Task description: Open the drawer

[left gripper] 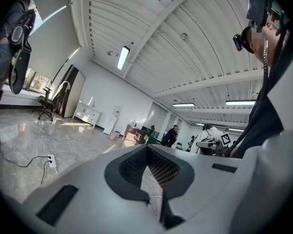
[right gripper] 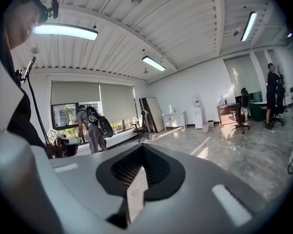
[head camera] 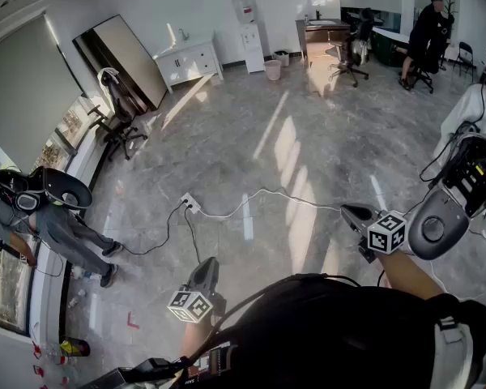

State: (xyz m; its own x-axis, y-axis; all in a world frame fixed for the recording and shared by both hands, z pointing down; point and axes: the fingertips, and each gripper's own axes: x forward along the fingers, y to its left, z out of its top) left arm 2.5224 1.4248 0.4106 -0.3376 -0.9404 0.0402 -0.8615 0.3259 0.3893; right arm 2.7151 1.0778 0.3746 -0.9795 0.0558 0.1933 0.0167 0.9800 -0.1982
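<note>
Near 6 o'clock, grey left gripper (head camera: 206,267) and grey right gripper (head camera: 354,214) are riding closed, empty: likely transit carry, white cabinet (head camera: 188,61) far at 11 o'clock.

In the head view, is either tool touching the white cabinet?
No, the left tool and right tool hang over floor; the white cabinet stands across the room.

2 grippers (head camera: 204,267) (head camera: 352,213), 1 wht cabinet (head camera: 188,61), 1 water dispenser (head camera: 249,35), 1 pink bin (head camera: 273,70), 1 pwr strip (head camera: 190,203).
</note>
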